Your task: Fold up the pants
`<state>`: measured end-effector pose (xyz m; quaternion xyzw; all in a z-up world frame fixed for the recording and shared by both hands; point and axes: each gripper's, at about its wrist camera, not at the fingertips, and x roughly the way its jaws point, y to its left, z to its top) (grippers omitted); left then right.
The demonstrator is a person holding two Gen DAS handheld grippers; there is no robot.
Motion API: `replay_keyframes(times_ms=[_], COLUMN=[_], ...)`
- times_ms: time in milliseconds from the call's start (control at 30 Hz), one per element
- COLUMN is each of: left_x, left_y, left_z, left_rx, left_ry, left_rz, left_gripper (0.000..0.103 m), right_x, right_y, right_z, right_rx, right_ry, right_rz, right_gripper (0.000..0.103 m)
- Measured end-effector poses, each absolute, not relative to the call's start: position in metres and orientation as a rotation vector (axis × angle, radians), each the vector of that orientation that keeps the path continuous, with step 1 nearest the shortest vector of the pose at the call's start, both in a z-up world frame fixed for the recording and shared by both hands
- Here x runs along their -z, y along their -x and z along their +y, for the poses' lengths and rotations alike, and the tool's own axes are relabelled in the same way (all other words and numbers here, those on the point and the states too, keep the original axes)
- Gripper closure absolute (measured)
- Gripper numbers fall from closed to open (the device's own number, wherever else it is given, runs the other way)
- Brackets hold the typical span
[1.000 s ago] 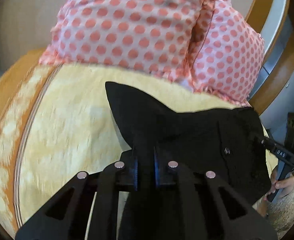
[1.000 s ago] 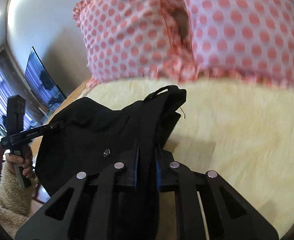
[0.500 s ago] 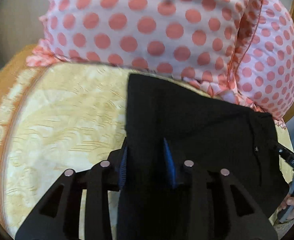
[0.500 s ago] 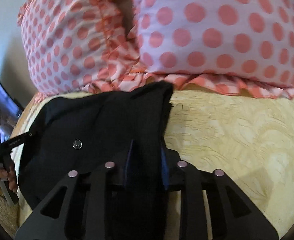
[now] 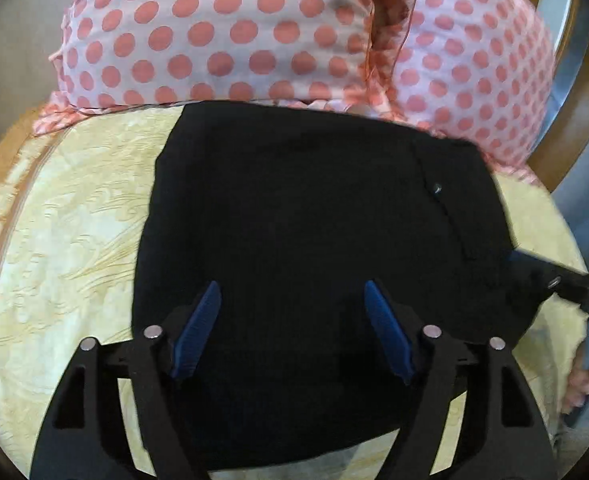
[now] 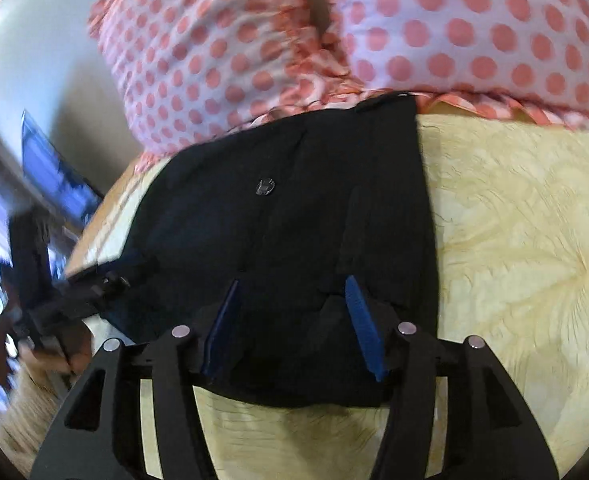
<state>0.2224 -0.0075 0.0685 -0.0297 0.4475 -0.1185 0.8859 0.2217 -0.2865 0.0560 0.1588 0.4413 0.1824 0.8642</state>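
Note:
The black pants (image 5: 294, 208) lie folded flat on the yellow bedspread (image 5: 66, 216), their far edge against the pillows. They also show in the right wrist view (image 6: 294, 216), with a small metal button (image 6: 265, 186) facing up. My left gripper (image 5: 292, 300) is open, its blue pads spread wide just above the near part of the pants. My right gripper (image 6: 292, 292) is open too, over the pants' near right part. The right gripper shows at the right edge of the left wrist view (image 5: 550, 280). The left gripper shows at the left of the right wrist view (image 6: 110, 280).
Two pink pillows with red polka dots (image 5: 254, 40) (image 6: 474, 32) stand behind the pants. A wooden headboard (image 5: 574, 100) is at the far right. A dark screen (image 6: 54, 176) and a bright window are off the bed's left side. Bedspread extends right (image 6: 514, 240).
Both grippers were shut on the pants and carried them toward the pillows. They have since laid the fabric flat, opened wide and let go.

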Motion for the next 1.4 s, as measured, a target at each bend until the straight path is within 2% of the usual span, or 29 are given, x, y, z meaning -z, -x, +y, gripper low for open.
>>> replay_keyframes(times_ms=[33,67,100,200,367,533,933,1133,1400], left_x=[-0.073,-0.079,-0.084,-0.095,-0.084,-0.058,-0.042,-0.036,-0.035], left_y=[-0.216,-0.207,-0.195,-0.155,-0.096,-0.066,-0.048,-0.039,-0.037], left_z=[-0.006,-0.004,-0.001,0.005,0.011,0.016,0.016,0.019,0.019], left_rx=[0.246,0.248,0.237,0.163,0.073,0.046,0.066,0.080,0.080], left_ry=[0.068,0.067,0.050,-0.028,-0.115,-0.111,-0.073,-0.052,-0.050], left_rz=[0.918,0.898,0.870,0.788,0.724,0.760,0.756,0.686,0.667], left_gripper=[0.030,0.025,0.018,0.003,0.002,0.002,0.002,0.002,0.002], right_x=[-0.062,-0.068,-0.073,-0.080,-0.063,-0.045,-0.020,-0.013,-0.012], right_y=[-0.215,-0.207,-0.198,-0.158,-0.107,-0.079,-0.065,-0.049,-0.048], right_z=[-0.287,-0.286,-0.284,-0.271,-0.248,-0.230,-0.206,-0.202,-0.204], right_rx=[-0.348,-0.333,-0.316,-0.240,-0.168,-0.110,-0.094,-0.023,-0.033], right_ry=[-0.332,-0.311,-0.281,-0.170,-0.098,-0.073,-0.027,-0.030,-0.023], right_rz=[0.914,0.894,0.862,0.766,0.710,0.679,0.722,0.631,0.621], right_gripper=[0.032,0.014,0.008,0.001,0.001,0.001,0.001,0.001,0.001])
